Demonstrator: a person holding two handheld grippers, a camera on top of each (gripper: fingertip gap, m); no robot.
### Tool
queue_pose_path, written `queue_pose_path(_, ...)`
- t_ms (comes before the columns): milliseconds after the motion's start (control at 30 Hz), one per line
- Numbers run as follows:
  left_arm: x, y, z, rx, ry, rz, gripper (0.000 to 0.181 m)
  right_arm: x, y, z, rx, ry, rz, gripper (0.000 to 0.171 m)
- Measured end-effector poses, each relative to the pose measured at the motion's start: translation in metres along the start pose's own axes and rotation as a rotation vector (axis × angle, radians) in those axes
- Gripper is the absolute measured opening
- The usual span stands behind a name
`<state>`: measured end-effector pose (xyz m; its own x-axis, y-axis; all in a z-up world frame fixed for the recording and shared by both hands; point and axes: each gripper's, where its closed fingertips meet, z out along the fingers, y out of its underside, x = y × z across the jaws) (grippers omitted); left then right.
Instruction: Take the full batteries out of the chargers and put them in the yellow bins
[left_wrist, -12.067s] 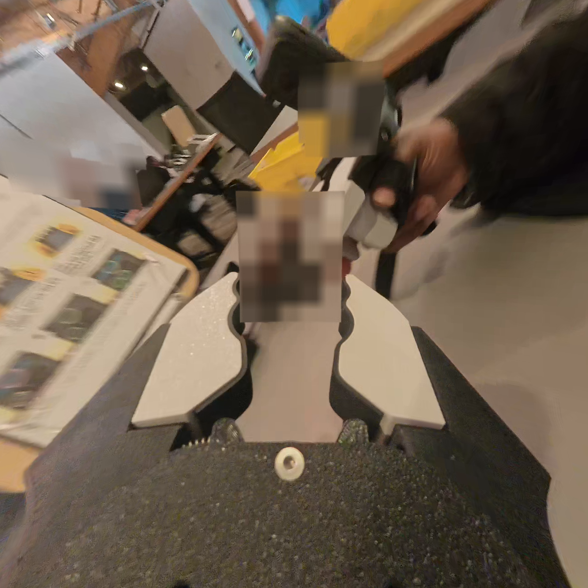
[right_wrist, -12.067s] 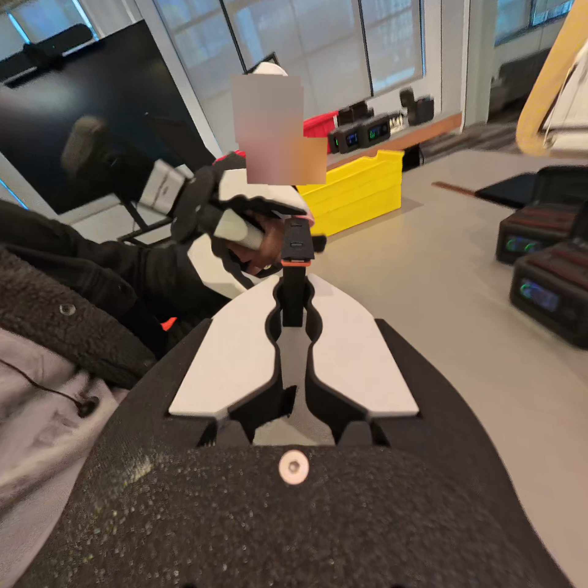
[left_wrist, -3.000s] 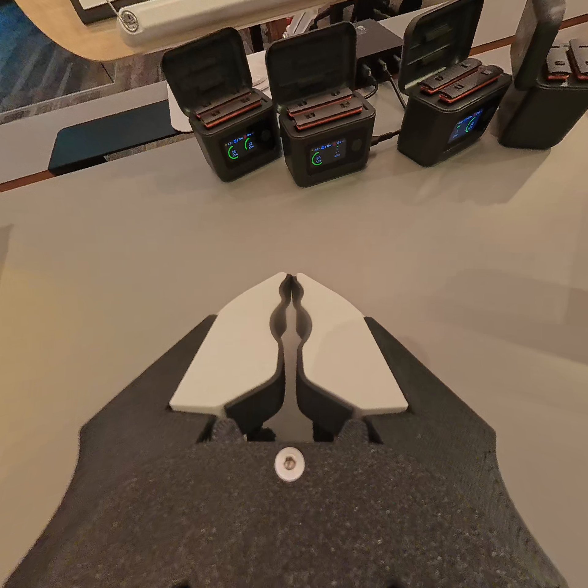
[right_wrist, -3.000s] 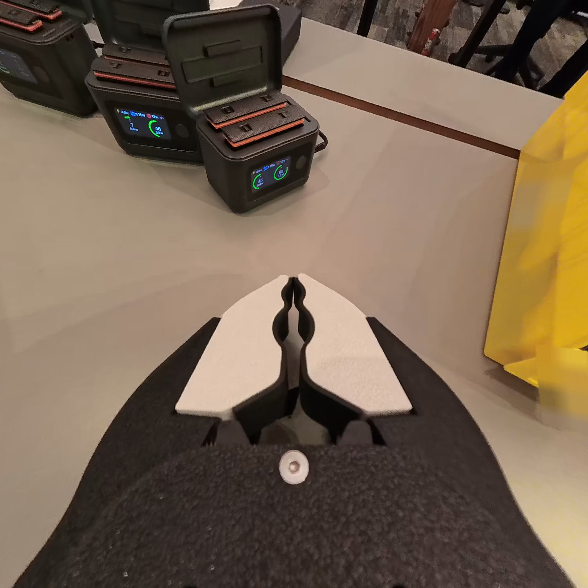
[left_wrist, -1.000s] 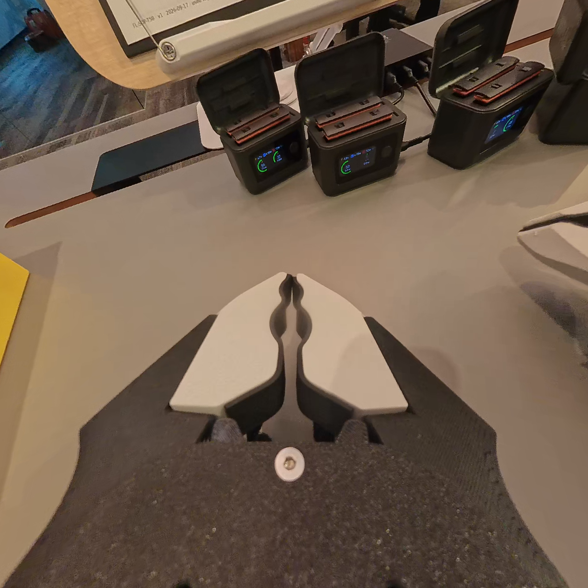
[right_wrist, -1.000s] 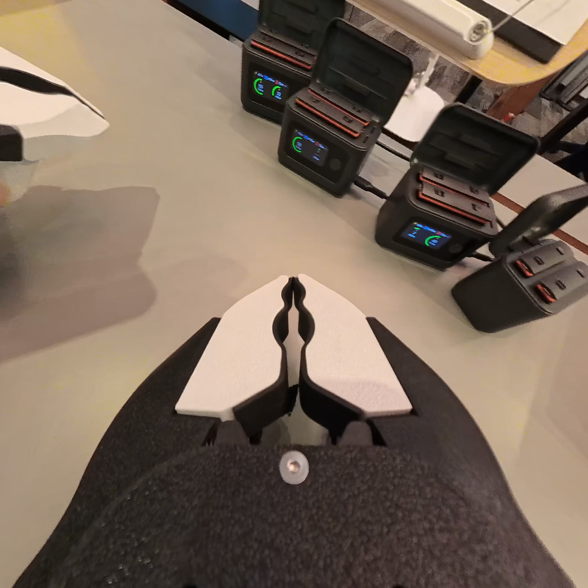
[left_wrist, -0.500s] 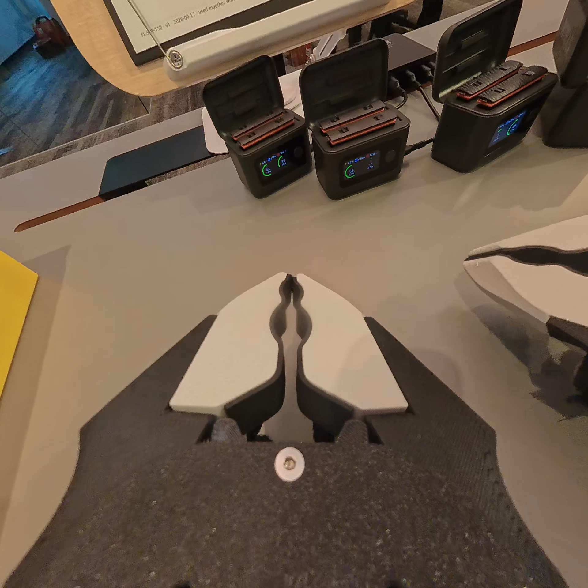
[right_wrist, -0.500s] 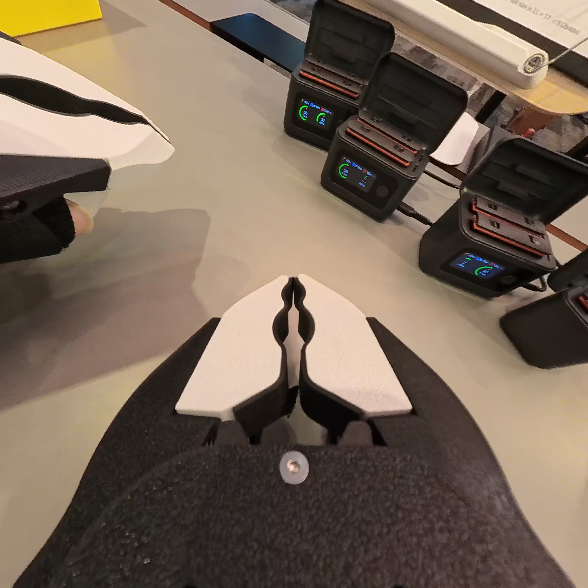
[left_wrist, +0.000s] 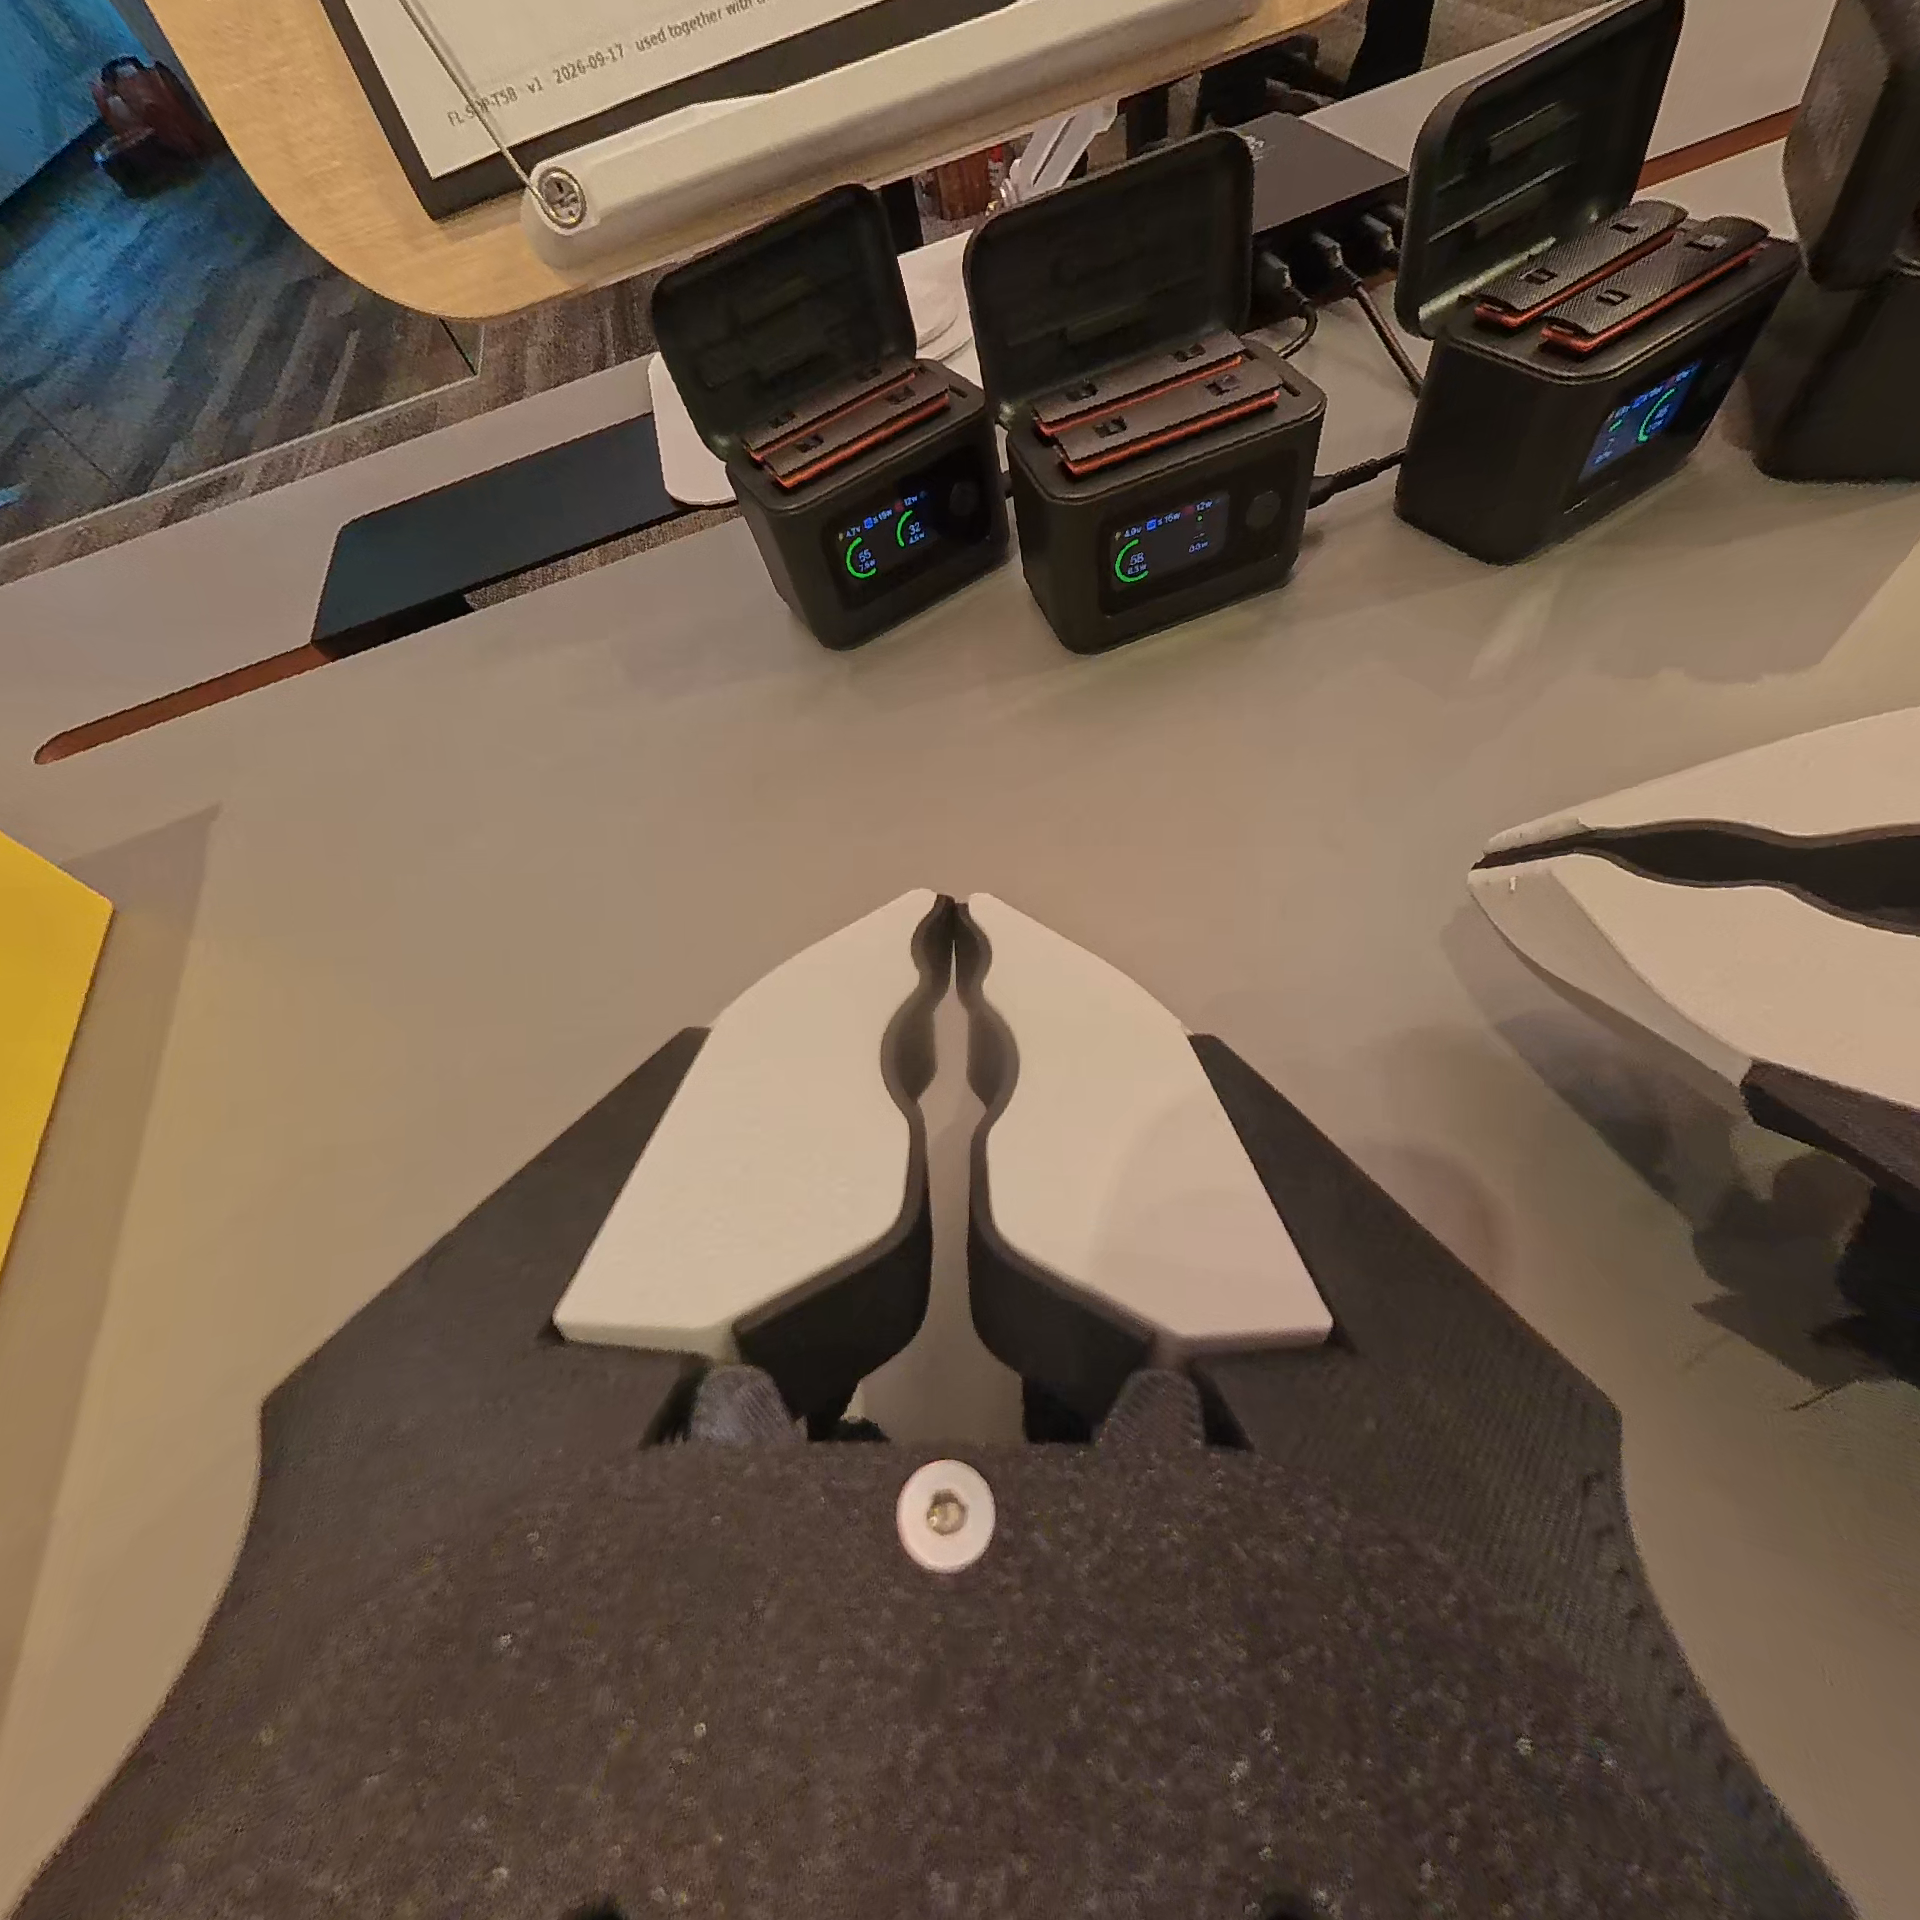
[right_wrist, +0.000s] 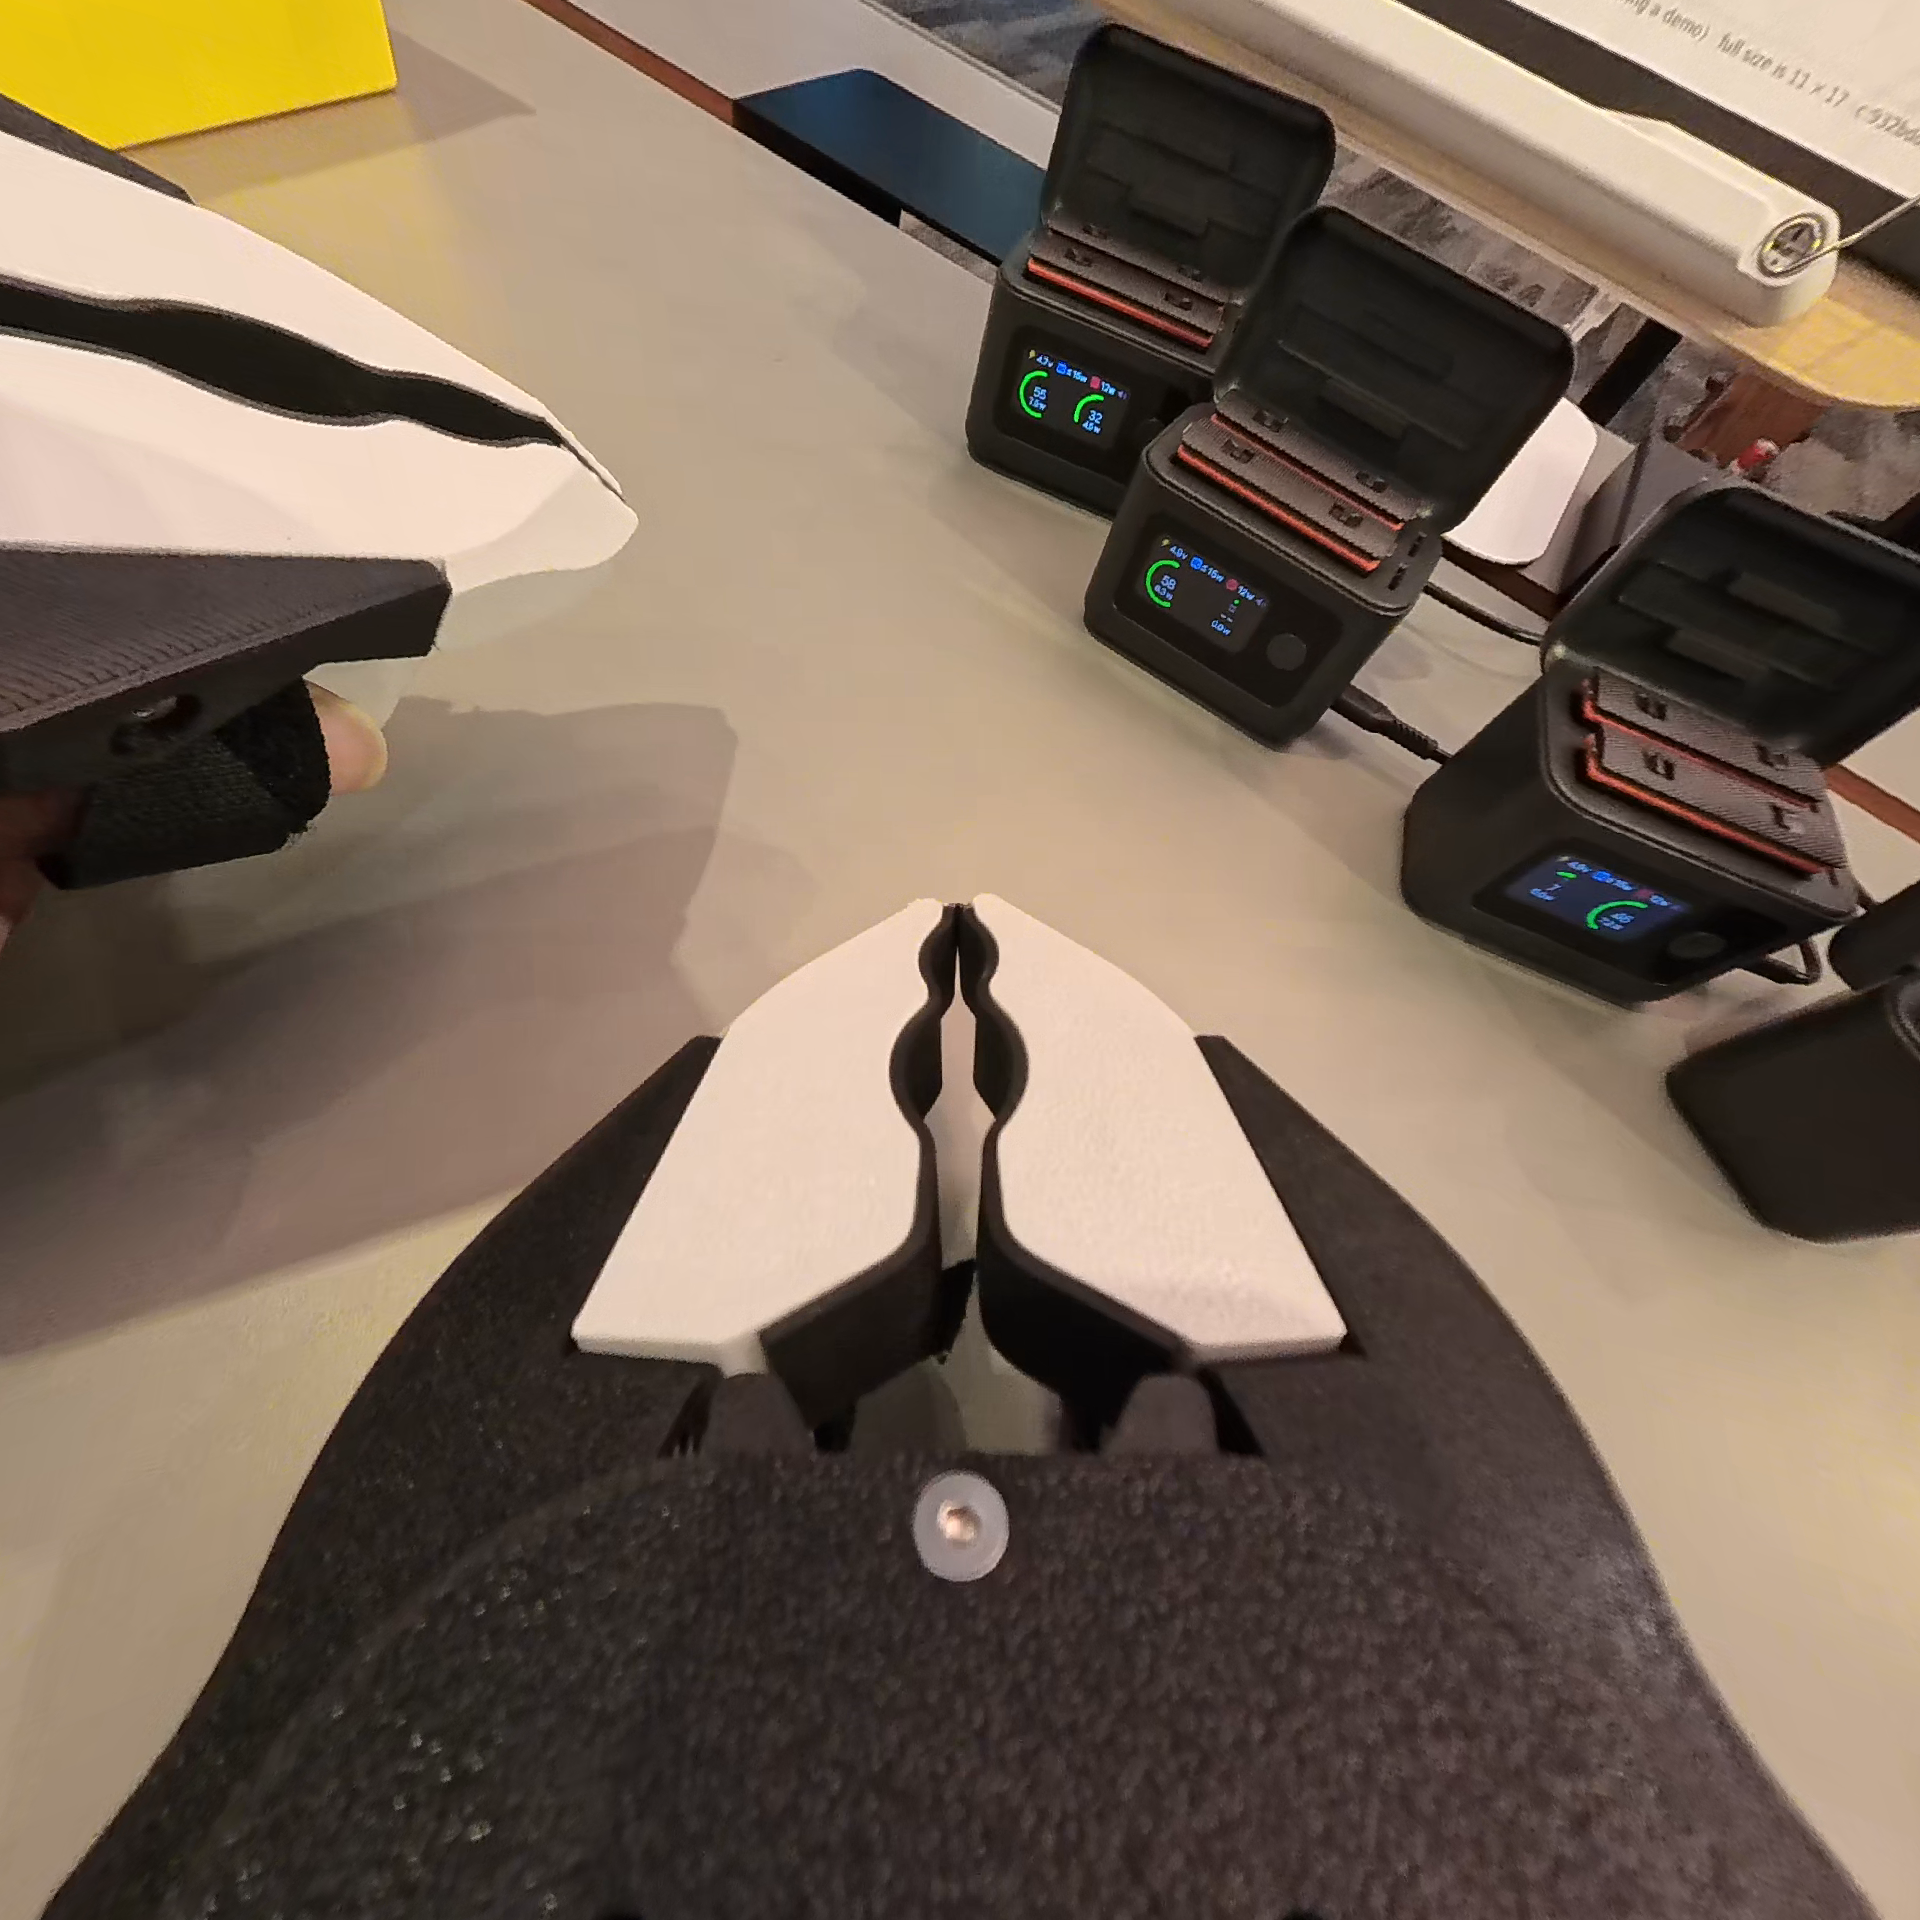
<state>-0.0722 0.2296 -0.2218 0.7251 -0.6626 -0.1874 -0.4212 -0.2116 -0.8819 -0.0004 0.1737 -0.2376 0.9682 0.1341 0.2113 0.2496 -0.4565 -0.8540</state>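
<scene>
A: Both tools, left tool (left_wrist: 953, 906) and right tool (right_wrist: 956, 910), are pinched together, empty, over bare desk (left_wrist: 623, 790).

B: Three lit chargers (left_wrist: 1164, 488) at twelve o'clock; yellow bin (left_wrist: 42, 997) at nine.

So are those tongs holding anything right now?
No. The left tongs and right tongs are both shut on nothing; the batteries sit in their chargers.

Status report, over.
Left gripper shut, empty; right gripper shut, empty. Batteries seated in open chargers. Table between clear.
</scene>
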Motion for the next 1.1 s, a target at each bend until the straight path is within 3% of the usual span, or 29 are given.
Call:
queue_pose_path(233,0.005,-0.001,-0.002,-0.011,0.033,-0.025,0.000,0.018,-0.002,-0.009,0.004,0.020,0.017,0.000)
queue_pose_path(600,0.004,-0.012,-0.005,0.041,0.003,-0.057,0.000,0.096,-0.004,-0.045,0.020,0.121,0.047,0.000)
queue_pose_path(867,0.011,-0.018,-0.006,0.061,0.009,-0.047,0.000,0.146,0.021,-0.070,0.009,0.188,0.096,0.000)
queue_pose_path(1100,0.022,-0.027,-0.004,0.084,0.047,-0.054,0.000,0.157,0.041,-0.079,0.066,0.218,0.148,0.000)
